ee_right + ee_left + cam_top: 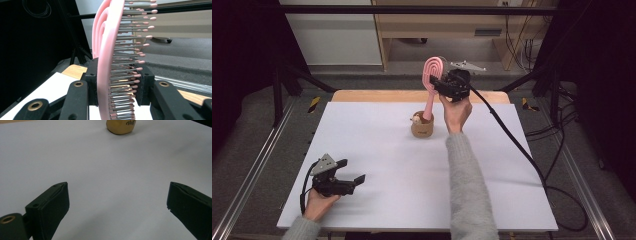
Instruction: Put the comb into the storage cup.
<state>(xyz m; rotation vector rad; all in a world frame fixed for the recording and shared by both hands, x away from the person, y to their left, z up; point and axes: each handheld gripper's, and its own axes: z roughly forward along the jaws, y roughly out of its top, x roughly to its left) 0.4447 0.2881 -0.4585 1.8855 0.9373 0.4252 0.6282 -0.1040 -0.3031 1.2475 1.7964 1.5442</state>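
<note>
- While the right tool [439, 81] clamps the pink hairbrush [432, 75] by its head, the high view shows the handle dipping into the tan cup [422, 127] mid-surface, likely for stowing upright.
- Left gripper view: left tool [117, 195] gapes wide, holding nothing, parked low over the white surface [100, 170].
- Right gripper view: jaws pinch the brush across pad and bristles.

The tan cup [121, 126] carries dark lettering near its rim, cut off by the frame edge and too blurred to read; no other writing is legible.
</note>
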